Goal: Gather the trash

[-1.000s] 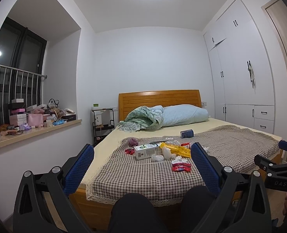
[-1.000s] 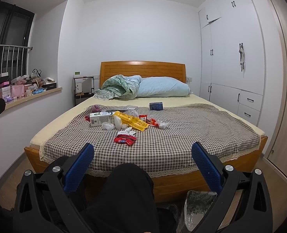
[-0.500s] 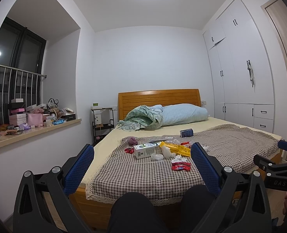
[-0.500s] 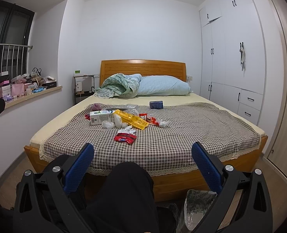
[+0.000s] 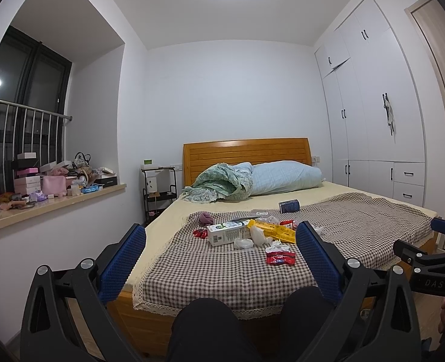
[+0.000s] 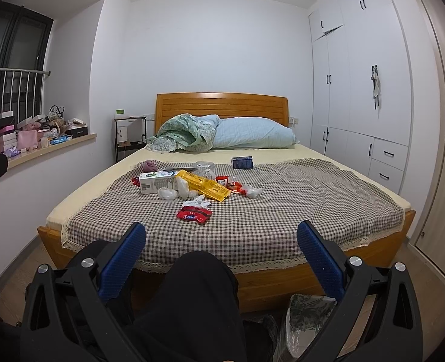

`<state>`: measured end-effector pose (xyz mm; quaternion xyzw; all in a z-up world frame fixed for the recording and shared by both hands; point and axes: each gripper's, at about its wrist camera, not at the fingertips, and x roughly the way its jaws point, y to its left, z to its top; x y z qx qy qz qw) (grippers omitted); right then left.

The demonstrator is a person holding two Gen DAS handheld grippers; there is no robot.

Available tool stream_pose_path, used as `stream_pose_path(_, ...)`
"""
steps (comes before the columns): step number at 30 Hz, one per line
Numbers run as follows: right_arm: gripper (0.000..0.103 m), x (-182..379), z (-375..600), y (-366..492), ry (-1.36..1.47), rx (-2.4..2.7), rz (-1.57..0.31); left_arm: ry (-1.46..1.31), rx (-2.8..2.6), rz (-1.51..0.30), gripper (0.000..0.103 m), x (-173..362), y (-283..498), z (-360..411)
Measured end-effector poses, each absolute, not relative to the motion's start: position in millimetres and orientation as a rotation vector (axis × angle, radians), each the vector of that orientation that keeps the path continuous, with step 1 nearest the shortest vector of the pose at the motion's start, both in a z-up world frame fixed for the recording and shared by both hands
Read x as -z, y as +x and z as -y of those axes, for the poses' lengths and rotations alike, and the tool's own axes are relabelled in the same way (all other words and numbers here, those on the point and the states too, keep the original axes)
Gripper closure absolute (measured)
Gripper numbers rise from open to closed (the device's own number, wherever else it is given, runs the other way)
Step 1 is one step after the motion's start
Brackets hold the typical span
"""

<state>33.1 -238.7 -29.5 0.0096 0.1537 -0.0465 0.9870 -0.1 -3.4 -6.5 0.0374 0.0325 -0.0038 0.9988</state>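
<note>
Trash lies in a cluster on the checked cloth (image 6: 282,211) on the bed: a white milk carton (image 6: 157,181), a yellow wrapper (image 6: 204,185), a red packet (image 6: 194,213), crumpled tissues (image 6: 167,193) and a dark blue box (image 6: 242,162). The same carton (image 5: 227,233) and red packet (image 5: 280,258) show in the left wrist view. My left gripper (image 5: 221,252) and right gripper (image 6: 221,252) are both open and empty, held well short of the bed's foot. A bag-lined bin (image 6: 308,313) sits on the floor under the right gripper.
A pillow (image 6: 252,134) and bundled quilt (image 6: 186,134) lie at the headboard. A cluttered windowsill (image 5: 50,202) runs along the left wall, a small rack (image 6: 130,138) beside the bed. White wardrobes (image 6: 361,90) and a door fill the right. My dark-trousered knee (image 6: 198,286) is below.
Both views have tilted down slightly, so the bed sits a little higher in frame. The trash has not moved. Both grippers stay open.
</note>
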Motion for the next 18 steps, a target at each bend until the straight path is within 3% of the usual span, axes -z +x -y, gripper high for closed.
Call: stream_pose_path(18, 0.006, 30.0, 239.8, 34.8, 0.020, 0.092, -0.313, 0.079, 0.011, -0.075, 0.007, 9.4, 1.7, 3.2)
